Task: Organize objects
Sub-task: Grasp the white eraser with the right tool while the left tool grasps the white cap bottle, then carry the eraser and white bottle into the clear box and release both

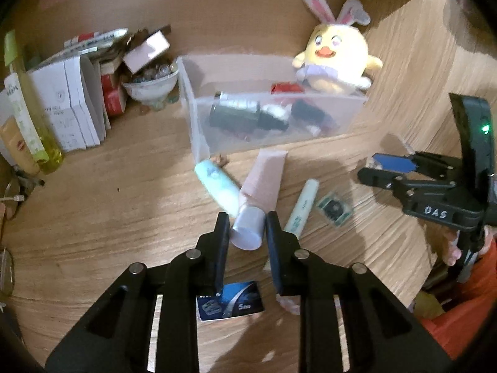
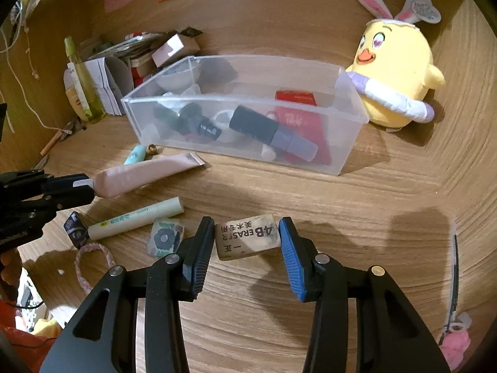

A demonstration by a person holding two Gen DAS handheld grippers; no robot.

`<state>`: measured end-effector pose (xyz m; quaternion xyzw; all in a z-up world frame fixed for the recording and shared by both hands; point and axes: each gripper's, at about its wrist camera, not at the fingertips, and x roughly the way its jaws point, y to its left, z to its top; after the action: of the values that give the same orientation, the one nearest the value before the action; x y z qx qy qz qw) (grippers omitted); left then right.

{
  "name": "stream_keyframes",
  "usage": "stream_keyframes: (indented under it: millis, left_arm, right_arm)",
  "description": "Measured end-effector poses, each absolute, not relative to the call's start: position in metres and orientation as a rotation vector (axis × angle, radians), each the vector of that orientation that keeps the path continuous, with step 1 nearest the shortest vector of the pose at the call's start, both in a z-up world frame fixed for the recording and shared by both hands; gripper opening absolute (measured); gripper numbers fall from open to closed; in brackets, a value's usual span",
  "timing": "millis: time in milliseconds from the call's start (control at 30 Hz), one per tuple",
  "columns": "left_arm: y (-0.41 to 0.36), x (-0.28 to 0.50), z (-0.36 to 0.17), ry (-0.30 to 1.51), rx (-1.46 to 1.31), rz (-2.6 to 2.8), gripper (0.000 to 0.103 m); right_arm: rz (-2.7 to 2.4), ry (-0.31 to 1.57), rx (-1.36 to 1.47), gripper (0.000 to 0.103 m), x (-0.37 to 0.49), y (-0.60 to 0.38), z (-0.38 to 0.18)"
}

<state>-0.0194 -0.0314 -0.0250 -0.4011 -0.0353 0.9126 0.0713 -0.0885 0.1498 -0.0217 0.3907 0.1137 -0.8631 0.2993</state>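
My left gripper (image 1: 247,228) is shut on the white cap of a pink tube (image 1: 264,180), which lies on the wooden desk pointing toward a clear plastic box (image 1: 198,130). The tube also shows in the right wrist view (image 2: 146,175), with the left gripper (image 2: 79,186) at its cap. My right gripper (image 2: 247,237) is shut on a beige 4B eraser (image 2: 247,239) just above the desk. The clear box (image 2: 348,155) holds dark bottles (image 2: 257,129) and a red pack (image 2: 295,98).
A yellow plush chick (image 2: 394,71) stands right of the box. A pale green stick (image 2: 136,220), a mint tube (image 1: 217,189), a small printed packet (image 2: 164,239), a blue card (image 1: 230,303) and a pink hair tie (image 2: 93,264) lie on the desk. Papers, a bowl and a yellow bottle (image 1: 28,115) crowd the back left.
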Motion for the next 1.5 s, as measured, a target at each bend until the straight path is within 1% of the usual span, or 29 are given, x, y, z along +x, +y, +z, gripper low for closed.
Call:
stream_keyframes:
  millis: [133, 367, 500, 733, 1333, 1500]
  left_arm:
    - [-0.027, -0.018, -0.007, -0.080, -1.111, 2.780, 0.020]
    - [-0.024, -0.026, 0.015, -0.100, -1.005, 2.798, 0.020]
    - [-0.023, -0.034, 0.027, -0.127, -0.964, 2.799, 0.020]
    - [-0.018, -0.042, 0.050, -0.108, -0.879, 2.831, 0.020]
    - [-0.028, -0.054, 0.103, -0.141, -0.697, 2.893, 0.020]
    - [-0.033, -0.066, 0.111, -0.161, -0.687, 2.920, 0.020]
  right_arm:
    - [-2.306, 0.289, 1.012, 0.039, -0.088, 0.150, -0.014]
    - [-2.328, 0.242, 0.962, 0.039, -0.090, 0.153, -0.001]
    - [-2.342, 0.215, 0.921, 0.040, -0.093, 0.154, 0.010]
    - [-2.358, 0.182, 0.843, 0.040, -0.098, 0.155, 0.030]
    - [-2.384, 0.163, 0.730, 0.040, -0.109, 0.152, 0.059]
    - [-2.394, 0.151, 0.712, 0.040, -0.118, 0.151, 0.065]
